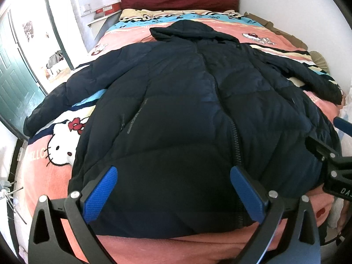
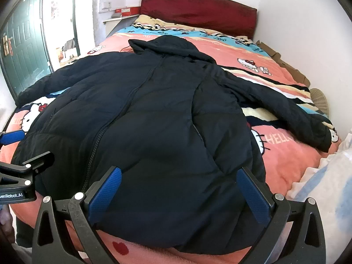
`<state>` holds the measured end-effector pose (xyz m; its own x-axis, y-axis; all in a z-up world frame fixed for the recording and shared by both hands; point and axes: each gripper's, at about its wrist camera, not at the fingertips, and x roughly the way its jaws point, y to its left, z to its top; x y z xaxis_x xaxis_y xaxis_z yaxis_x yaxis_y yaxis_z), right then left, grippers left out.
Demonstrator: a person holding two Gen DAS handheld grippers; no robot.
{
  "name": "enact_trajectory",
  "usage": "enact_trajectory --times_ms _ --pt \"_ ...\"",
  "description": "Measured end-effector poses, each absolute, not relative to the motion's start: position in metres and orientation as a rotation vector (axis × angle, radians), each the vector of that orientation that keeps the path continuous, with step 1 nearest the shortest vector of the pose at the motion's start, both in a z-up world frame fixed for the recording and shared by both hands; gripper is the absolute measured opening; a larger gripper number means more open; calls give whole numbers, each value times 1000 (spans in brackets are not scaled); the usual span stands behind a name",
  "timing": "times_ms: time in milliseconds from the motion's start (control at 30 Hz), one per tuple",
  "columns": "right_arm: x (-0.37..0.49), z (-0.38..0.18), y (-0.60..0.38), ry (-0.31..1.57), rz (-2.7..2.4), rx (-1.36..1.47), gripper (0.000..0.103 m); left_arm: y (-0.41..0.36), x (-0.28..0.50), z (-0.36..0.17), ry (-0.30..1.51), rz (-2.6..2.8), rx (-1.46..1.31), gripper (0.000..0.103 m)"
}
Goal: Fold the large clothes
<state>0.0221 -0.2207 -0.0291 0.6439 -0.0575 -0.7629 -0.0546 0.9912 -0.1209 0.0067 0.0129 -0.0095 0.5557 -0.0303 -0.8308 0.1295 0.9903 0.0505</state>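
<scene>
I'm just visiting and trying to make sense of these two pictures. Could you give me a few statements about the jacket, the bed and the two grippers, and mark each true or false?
1. The dark puffer jacket lies spread out on the bed, front up, with its zipper closed. True.
2. The left gripper is clamped shut on the hem. False: its jaws stand wide apart over the lower part of the jacket, holding nothing.
3. The hood points toward the red headboard. True.
4. Both sleeves are already folded across the chest. False: each sleeve stretches out sideways onto the blanket.
5. The right gripper is open. True.
</scene>
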Motion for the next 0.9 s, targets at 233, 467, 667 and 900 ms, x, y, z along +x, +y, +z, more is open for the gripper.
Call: enact_trajectory --times_ms 233,467,667,900 --pt "23 -28 -221 873 -8 -134 102 13 7 -9 976 -92 98 103" --pt "25 -28 -222 874 -7 -135 102 16 10 -9 981 -122 72 103" --pt "33 -24 -225 864 -13 -145 102 44 21 -8 1019 -143 -58 103" --pt "54 -1 -223 801 -20 -184 102 167 49 3 897 -3 -439 103"
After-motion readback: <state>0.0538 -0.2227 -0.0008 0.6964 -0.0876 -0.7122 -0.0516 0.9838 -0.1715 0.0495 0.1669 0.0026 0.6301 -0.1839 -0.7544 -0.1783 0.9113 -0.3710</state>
